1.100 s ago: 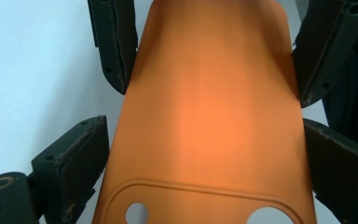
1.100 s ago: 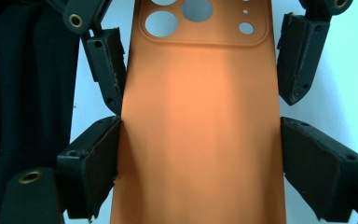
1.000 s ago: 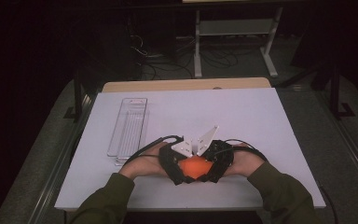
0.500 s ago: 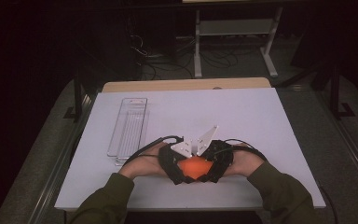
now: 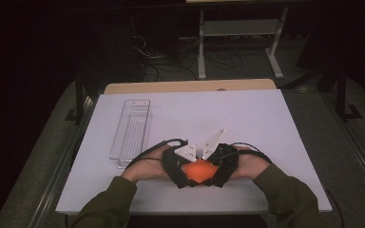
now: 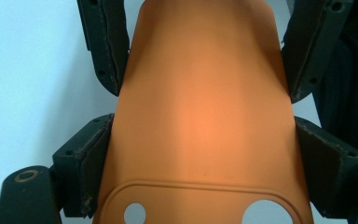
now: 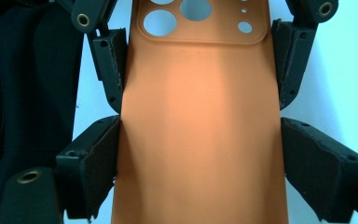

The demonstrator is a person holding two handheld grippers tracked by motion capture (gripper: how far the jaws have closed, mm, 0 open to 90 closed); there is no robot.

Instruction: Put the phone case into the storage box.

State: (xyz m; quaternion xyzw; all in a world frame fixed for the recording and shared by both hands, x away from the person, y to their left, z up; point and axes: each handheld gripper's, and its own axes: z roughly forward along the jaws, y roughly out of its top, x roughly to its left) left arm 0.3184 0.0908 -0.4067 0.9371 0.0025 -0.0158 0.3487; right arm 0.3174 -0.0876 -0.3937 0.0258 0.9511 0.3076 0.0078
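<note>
While both grippers meet over the near middle of the white table [image 5: 275, 123], you have the orange phone case [image 5: 198, 171] caught between them, at about 6 o'clock on the board and well apart from the clear plastic tray [image 5: 132, 128] out at 10 o'clock. Left gripper [image 5: 178, 164]: its jaws have just been closing, and its own view has the pads [image 6: 85, 161] pressed on both long edges of the case at the camera-cutout end. Right gripper [image 5: 223, 164]: clamped on the other end, pads [image 7: 95, 154] tight against both edges, the cutout holes lying at 12 o'clock in its view beyond the other pair of jaws. The case bows slightly between the four pads, so it reads as soft, rubbery stuff. Step in hand, as you'd judge it: a two-handed hold just completed, the case off or barely off the surface; whether it rests on the table cannot be told. Next move likely calls for both hands travelling together, or for one grip to ease off before the other pulls. Uneven pull could fold the case or slip it free of the pads.
</note>
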